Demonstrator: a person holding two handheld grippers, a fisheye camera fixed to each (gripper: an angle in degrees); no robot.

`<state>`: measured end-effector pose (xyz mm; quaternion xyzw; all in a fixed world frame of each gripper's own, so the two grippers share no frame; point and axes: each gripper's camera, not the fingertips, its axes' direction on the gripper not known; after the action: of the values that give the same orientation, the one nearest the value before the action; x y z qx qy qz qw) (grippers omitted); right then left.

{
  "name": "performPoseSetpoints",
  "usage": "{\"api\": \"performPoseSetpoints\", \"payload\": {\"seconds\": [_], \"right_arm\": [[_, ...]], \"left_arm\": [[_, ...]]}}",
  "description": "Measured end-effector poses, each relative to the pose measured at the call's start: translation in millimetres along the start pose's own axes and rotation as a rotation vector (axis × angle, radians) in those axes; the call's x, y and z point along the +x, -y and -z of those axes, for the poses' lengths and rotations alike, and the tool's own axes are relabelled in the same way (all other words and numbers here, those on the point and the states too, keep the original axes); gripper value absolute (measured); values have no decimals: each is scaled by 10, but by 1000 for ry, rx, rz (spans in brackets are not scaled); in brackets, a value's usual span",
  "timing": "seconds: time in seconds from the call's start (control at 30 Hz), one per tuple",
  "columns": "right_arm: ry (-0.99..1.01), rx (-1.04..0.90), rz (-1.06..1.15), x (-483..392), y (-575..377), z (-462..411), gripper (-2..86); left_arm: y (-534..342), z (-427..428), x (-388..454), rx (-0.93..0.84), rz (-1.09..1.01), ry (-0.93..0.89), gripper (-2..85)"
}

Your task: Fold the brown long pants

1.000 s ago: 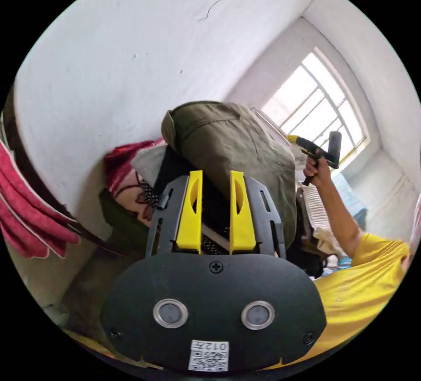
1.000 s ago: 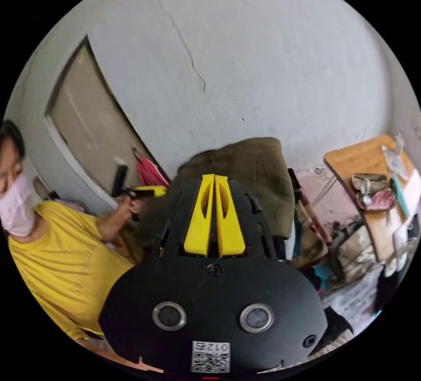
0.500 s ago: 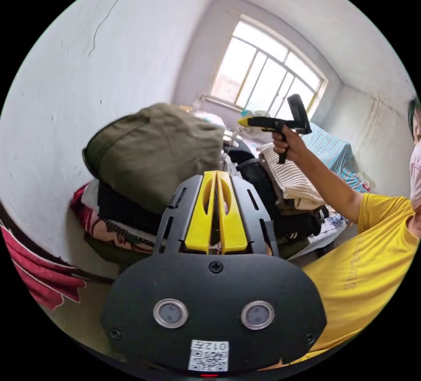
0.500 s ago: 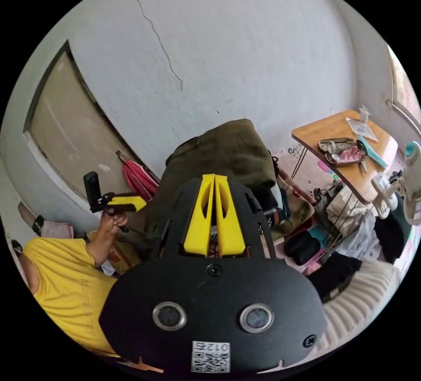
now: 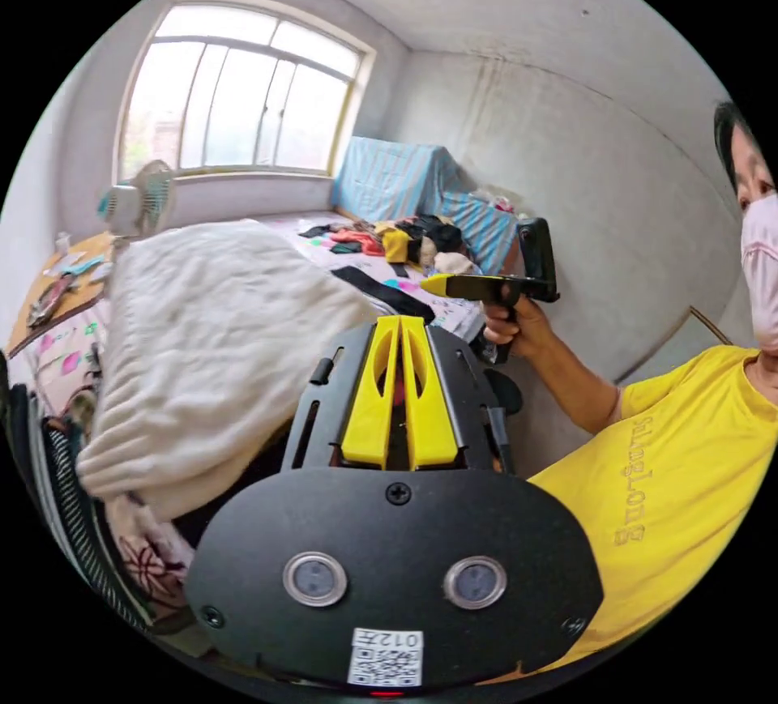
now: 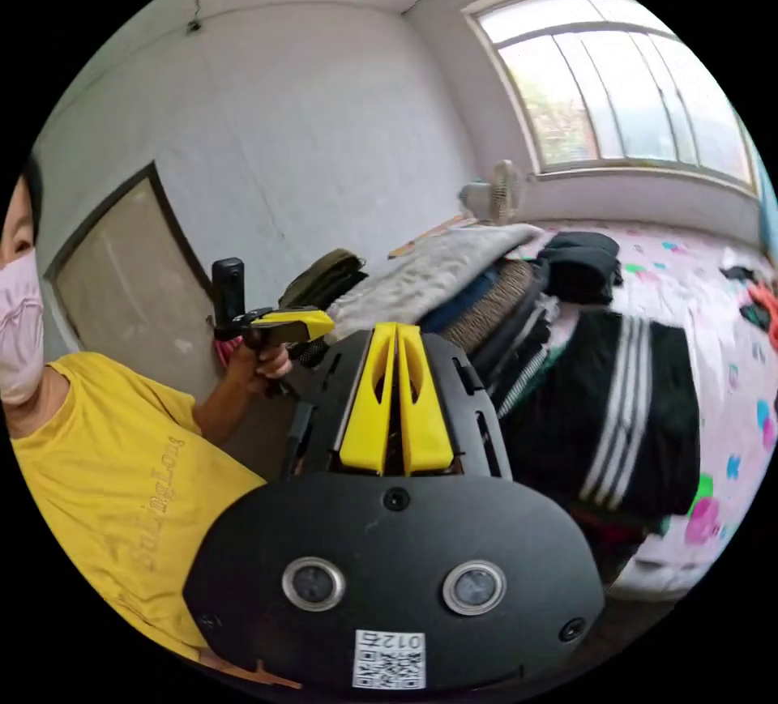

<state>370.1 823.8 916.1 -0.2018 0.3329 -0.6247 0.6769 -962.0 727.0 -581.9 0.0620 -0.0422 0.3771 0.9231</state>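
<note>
The brown long pants (image 6: 326, 278) lie folded on top of a stack of clothes by the wall, behind and to the left of my right gripper (image 6: 396, 330). That gripper is shut with nothing between its jaws. A hand holds my left gripper (image 6: 327, 323) up in the air, just in front of the pants and apart from them. In the left gripper view my left gripper (image 5: 399, 323) is shut and empty, raised beside a white knitted sweater (image 5: 203, 347). The right gripper (image 5: 427, 284) is held up by a hand to the right.
A stack of folded clothes (image 6: 494, 315) and a black garment with white stripes (image 6: 624, 404) lie on the patterned bed (image 6: 729, 380). Loose clothes (image 5: 397, 238) sit at the bed's far end. A fan (image 5: 134, 198) stands by the window. The person in a yellow shirt (image 5: 673, 469) is close.
Both views have swung away from the wall and the pants' stack toward the bed and window. My left gripper's jaws, open a second ago, have come together. The pants stay on the stack.
</note>
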Motion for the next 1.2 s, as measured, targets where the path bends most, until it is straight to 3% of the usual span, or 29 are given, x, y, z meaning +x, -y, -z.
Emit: {"api": "performPoseSetpoints", "payload": {"seconds": [0.1,0.23,0.37,0.47,0.57,0.63,0.8,0.9,1.03,1.2], "right_arm": [[-114,51,-228,622,-531,551,7],[-220,123,-367,1192,-758,981,7],[-336,72,-296,1440,-433,1003,6],[-433,-31,-182,1673,-48,843,6],[-471,-239,-39,2021,225,510,6],[-417,-391,-25,2356,257,318,6],[-226,-450,-60,2848,334,470,7],[-23,-444,-220,3192,471,644,7],[-102,-330,20,3123,1050,713,7],[-138,-572,217,3510,1161,-75,7]], "left_arm": [[474,-974,344,-164,-70,19,5],[1117,-2017,314,-273,-93,342,5],[1512,-2566,-115,-380,-6,327,5],[1644,-2631,-415,-364,50,232,5],[1666,-2639,-671,-388,95,161,5],[1706,-2666,-760,-466,127,188,4],[1847,-2733,-812,-508,165,218,4],[2038,-2553,-921,-464,277,195,4],[2643,-2316,-874,-310,230,415,5],[2779,-3021,-1436,-559,290,535,5]]}}
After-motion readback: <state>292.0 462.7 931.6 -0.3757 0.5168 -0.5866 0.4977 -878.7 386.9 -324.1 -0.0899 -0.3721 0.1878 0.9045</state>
